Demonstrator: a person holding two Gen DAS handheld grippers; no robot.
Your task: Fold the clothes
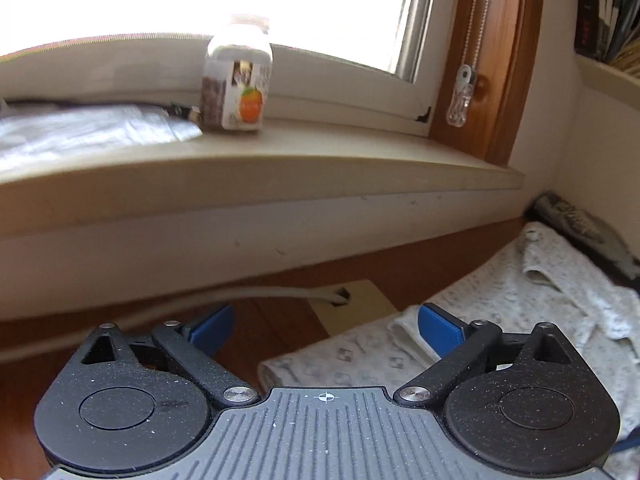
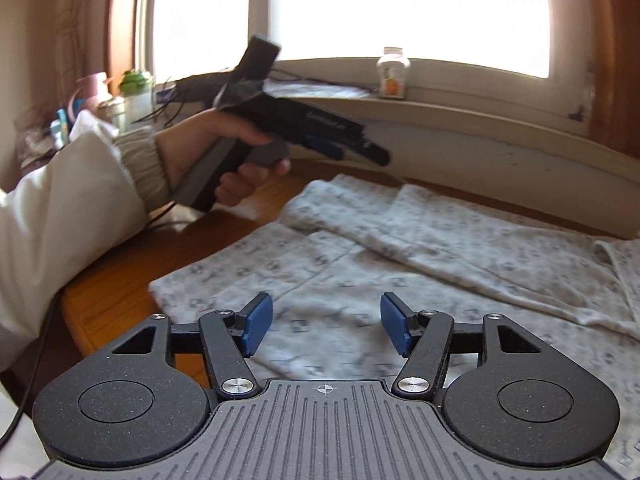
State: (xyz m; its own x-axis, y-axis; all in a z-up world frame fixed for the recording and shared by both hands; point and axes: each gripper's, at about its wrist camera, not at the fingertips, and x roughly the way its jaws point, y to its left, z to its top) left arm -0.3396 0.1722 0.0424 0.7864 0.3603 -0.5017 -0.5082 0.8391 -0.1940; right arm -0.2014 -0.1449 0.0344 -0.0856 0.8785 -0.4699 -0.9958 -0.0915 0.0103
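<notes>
Right gripper is the closest thing in its own view, blue pads apart with nothing between them, hovering over the near part of the patterned garment. That garment is spread on the wooden table, one section already laid over the rest along a diagonal edge, so I'd say a fold is partly in.

Further back, the left gripper is held up off the cloth in the person's left hand, jaws spread wide and empty, pointing toward the wall under the window sill. Only the garment's left corner sits under it.

What I'd worry about: with both claws empty, the folded flap is loose and could slide back or bunch if either gripper drags across it. A grab at the near hem could also pinch two layers and pull the fold apart. The cable trailing by the sleeve could snag the table corner. The jar on the sill is well clear.
</notes>
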